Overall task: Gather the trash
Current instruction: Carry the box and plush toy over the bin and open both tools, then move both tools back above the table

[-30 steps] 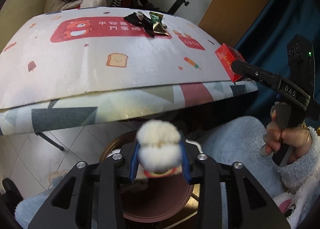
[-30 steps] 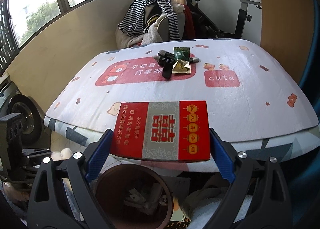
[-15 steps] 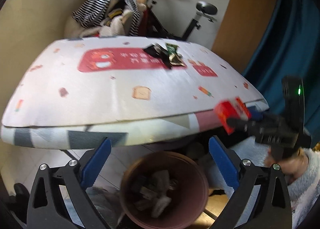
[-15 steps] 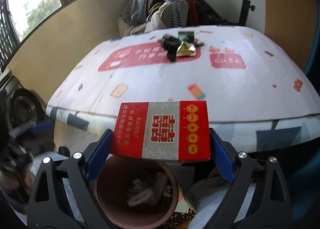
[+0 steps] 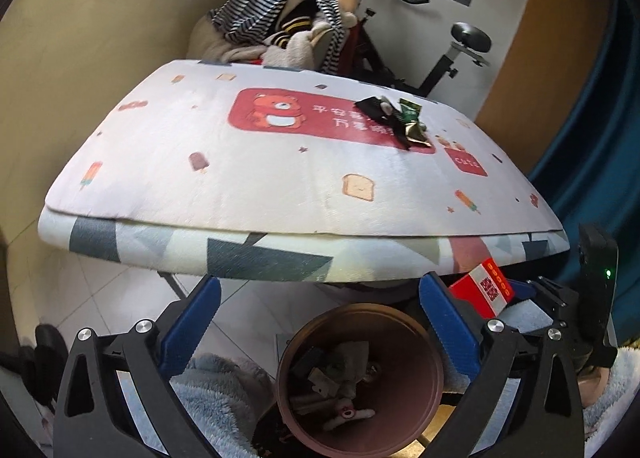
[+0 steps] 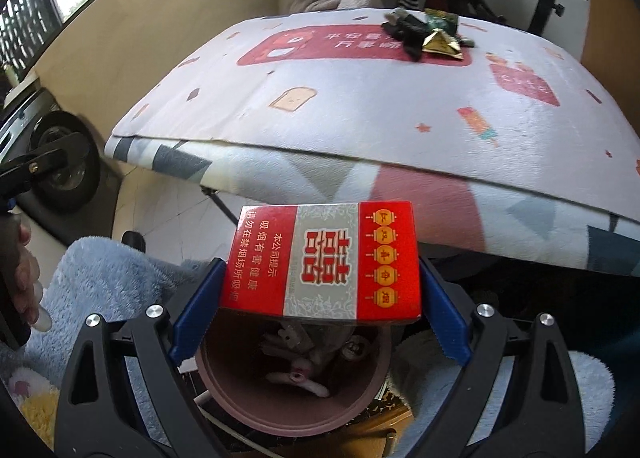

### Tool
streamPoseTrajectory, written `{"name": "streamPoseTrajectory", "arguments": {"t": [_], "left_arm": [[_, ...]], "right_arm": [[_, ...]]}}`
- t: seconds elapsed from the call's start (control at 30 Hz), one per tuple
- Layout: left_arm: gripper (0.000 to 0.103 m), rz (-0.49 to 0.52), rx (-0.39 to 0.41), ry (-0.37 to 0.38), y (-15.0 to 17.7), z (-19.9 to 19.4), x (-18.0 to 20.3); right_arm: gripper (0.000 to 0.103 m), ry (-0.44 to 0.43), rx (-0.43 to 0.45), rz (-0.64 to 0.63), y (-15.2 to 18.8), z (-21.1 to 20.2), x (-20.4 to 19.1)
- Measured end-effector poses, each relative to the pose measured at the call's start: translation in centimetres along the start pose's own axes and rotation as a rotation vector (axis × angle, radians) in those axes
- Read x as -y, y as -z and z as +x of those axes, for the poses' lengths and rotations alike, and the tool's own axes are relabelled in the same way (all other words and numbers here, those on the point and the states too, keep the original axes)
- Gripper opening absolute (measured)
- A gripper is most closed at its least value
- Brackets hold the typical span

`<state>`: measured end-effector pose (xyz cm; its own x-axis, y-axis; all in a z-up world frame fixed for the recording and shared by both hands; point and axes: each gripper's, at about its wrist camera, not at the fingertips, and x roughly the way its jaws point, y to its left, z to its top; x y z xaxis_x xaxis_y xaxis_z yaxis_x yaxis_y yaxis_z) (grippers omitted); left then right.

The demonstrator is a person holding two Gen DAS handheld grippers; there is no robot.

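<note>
My right gripper (image 6: 320,286) is shut on a red and silver cigarette box (image 6: 322,260), held flat right above the brown trash bin (image 6: 224,394) under the table's front edge. The same box (image 5: 482,290) shows at the right of the left wrist view. My left gripper (image 5: 316,314) stands open with nothing between its fingers, above the bin (image 5: 434,370), which holds several scraps. Dark and gold wrappers (image 5: 400,120) lie on the far right of the tabletop, also seen as wrappers (image 6: 428,36) in the right wrist view.
A table with a white cartoon-print cloth (image 5: 280,178) fills the middle. Behind it are a chair piled with striped clothes (image 5: 288,30) and an exercise bike (image 5: 460,46). Blue fleece-covered legs (image 6: 100,278) flank the bin. A dark blue curtain (image 5: 592,146) hangs at the right.
My left gripper opened and let go of the white fluffy item, which is gone from between its jaws, then rose and tilted up. The right gripper brought the box down over the bin.
</note>
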<state>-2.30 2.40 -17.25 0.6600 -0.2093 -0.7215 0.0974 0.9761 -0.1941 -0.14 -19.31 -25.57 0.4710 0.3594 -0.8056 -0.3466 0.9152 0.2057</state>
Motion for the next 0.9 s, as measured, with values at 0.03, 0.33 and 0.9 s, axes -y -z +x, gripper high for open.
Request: {"name": "streamPoseTrajectory", "arguments": {"t": [0.03,0.33,0.9], "left_arm": [[0.097,-0.007,-0.001,0.000,0.1,0.0,-0.2],[0.097,-0.005,-0.007,-0.004,0.2,0.3,-0.2],[0.097,0.026,0.002,-0.017,-0.9,1.3,0.0]], "right_arm": [[0.091,-0.002,-0.002,-0.003,0.1,0.1,-0.2],[0.091,-0.036,-0.050,-0.039,0.0,1.0,-1.5],[0.096,0.060,0.030,0.036,-1.9,-0.2,1.3]]}}
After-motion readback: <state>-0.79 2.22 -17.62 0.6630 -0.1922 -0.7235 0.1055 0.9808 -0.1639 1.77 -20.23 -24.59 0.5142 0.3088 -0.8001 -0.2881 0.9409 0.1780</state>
